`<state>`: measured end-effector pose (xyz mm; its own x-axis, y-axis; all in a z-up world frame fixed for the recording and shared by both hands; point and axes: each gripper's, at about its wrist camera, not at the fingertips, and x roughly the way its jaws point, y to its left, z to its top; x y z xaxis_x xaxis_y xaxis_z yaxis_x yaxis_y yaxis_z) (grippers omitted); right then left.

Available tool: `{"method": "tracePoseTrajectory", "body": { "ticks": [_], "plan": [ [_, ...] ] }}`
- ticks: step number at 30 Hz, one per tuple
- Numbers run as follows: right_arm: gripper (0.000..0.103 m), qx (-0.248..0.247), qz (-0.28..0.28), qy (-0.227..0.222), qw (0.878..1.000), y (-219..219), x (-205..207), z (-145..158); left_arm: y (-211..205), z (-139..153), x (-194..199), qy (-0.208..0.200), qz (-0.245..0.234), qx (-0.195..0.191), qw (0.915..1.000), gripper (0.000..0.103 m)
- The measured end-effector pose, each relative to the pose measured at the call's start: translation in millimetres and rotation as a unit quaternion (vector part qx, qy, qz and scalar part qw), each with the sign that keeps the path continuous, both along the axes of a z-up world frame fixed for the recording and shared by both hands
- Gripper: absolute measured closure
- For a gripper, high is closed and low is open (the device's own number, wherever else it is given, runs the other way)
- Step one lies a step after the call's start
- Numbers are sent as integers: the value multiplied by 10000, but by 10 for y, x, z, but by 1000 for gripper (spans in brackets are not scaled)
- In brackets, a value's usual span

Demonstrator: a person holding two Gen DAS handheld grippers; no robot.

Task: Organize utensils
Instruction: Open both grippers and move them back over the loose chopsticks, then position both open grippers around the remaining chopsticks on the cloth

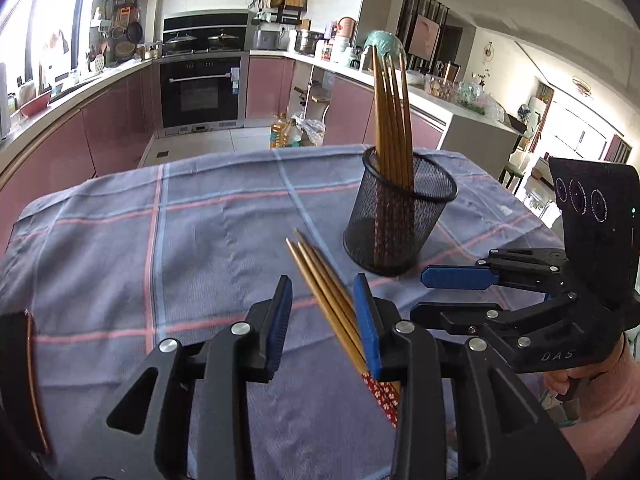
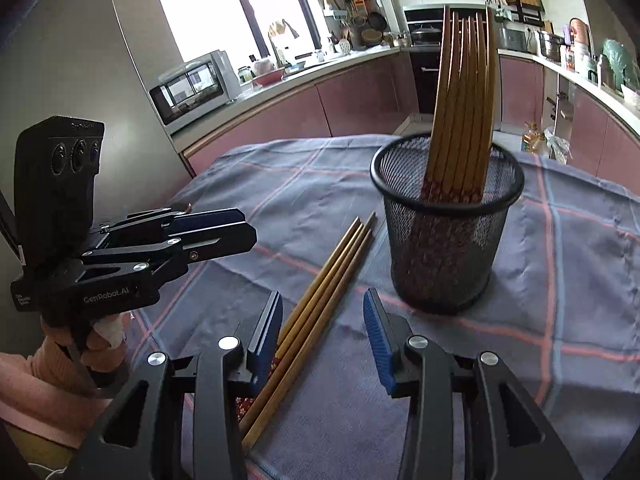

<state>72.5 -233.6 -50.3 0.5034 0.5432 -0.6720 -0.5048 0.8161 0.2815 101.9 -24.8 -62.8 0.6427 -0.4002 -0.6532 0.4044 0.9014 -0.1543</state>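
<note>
Nearest to me, my left gripper [image 1: 322,312] has its jaws apart, with three loose chopsticks [image 1: 324,292] running between the blue pads; they lie close against the right-hand pad, but nothing is clamping them. My right gripper [image 2: 323,332] is parted too, and the same chopsticks [image 2: 320,292] pass close by its left pad, with a wide gap over to the other. Their patterned red ends sit low by my jaws and the plain tips point away, towards the cup. I judge the bundle is resting on the cloth [image 1: 120,240] rather than held, and that I have both grippers along it so I can gather and square the sticks before lifting them as one.

Just past the tips stands the mesh cup [image 2: 444,236], upright on the checked cloth, near the chopsticks but apart from them. It already holds a sheaf of chopsticks, patterned ends down, fanned against its rim. That leaves room inside, so I reckon the loose three belong there, dropped in the same way up.

Beyond the table are pink cabinets [image 1: 104,128], an oven [image 1: 200,92] and a cluttered counter.
</note>
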Motion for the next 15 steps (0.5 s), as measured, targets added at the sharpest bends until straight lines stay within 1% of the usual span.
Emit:
{"method": "tracePoseTrajectory", "body": {
  "ticks": [3,7,11,15],
  "plan": [
    [63,-74,36,135,9999,73,-23,-100,-25,-189,-32,240,-38,80,9997,69],
    [63,-265,36,170,9995,144,-48,-170,-36,-366,-34,466,-62,163,9988,68],
    [63,-383,21,159,9991,177,-61,-191,-49,-452,-19,597,-91,196,9980,68],
    [64,-504,15,140,9986,196,-80,-212,-89,-449,-6,607,-176,254,9977,65]
  ]
}}
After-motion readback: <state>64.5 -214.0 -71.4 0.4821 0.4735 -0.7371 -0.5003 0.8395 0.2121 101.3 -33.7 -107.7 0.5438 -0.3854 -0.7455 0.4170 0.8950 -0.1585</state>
